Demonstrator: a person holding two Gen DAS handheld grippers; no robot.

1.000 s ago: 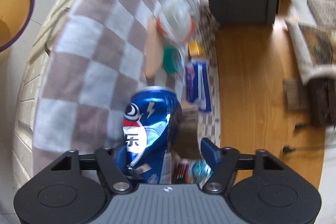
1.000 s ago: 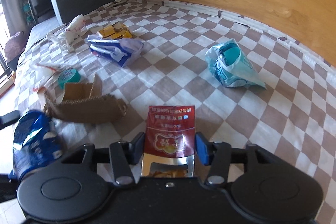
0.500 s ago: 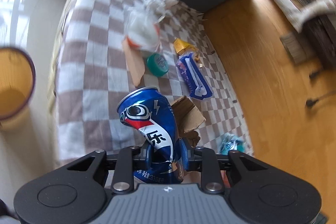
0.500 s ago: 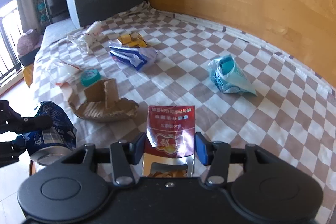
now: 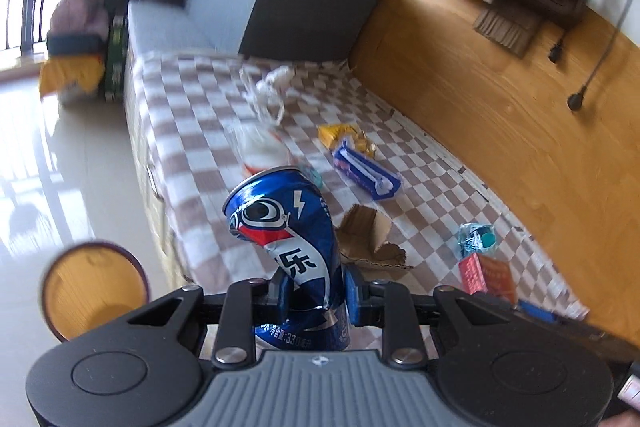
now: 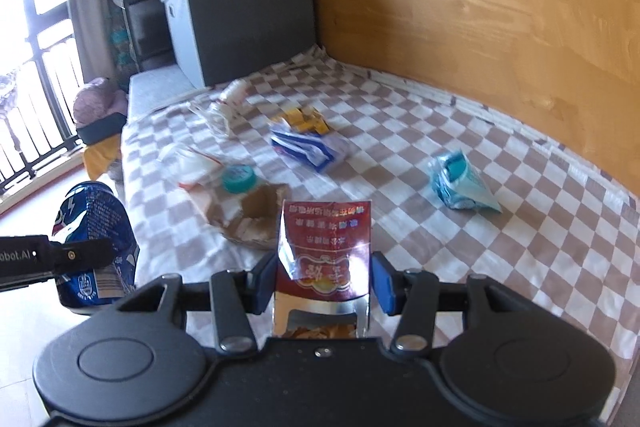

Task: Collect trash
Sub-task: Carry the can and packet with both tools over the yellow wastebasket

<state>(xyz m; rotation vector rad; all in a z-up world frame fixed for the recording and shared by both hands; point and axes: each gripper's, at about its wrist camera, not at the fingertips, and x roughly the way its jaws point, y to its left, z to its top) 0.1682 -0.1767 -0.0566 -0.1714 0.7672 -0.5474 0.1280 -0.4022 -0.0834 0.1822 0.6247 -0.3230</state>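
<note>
We see the left gripper (image 5: 314, 293) clenched on a crushed blue aluminium drink can (image 5: 290, 227), held upright off the edge of the brown-and-white checkered blanket (image 5: 192, 143), above pale floor. The right gripper (image 6: 320, 283) is clamped on a red foil snack packet (image 6: 326, 239), lifted over the blanket. Near the can on the floor: a round yellow bin with a dark rim (image 5: 90, 291). On the blanket: torn brown cardboard (image 6: 248, 215), teal round lid (image 6: 239, 178), blue-white plastic wrapper (image 6: 308, 147), light-blue crumpled bag (image 6: 460, 183), yellow packet (image 6: 304, 121).
</note>
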